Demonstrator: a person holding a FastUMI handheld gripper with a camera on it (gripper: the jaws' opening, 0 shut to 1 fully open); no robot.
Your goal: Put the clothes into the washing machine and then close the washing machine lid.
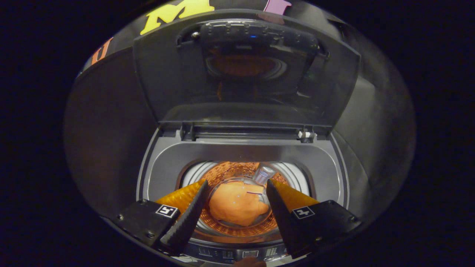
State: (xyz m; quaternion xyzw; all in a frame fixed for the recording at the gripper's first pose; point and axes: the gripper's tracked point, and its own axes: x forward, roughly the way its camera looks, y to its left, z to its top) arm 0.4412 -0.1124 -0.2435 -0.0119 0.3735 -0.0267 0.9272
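Observation:
I look down into a grey top-loading washing machine [237,154]. Its dark see-through lid [245,70] stands upright, hinged at the back. An orange garment [237,207] lies bunched at the bottom of the perforated drum [237,228]. My gripper [236,182] hovers above the drum mouth, open, with nothing between its fingers. The garment shows in the gap between the fingers, well below them.
A small clear cylindrical fitting [263,174] sits on the drum wall, just ahead of the right finger. The control panel [237,254] runs along the machine's near edge, under the fingers. Black booth cloth hangs behind the lid.

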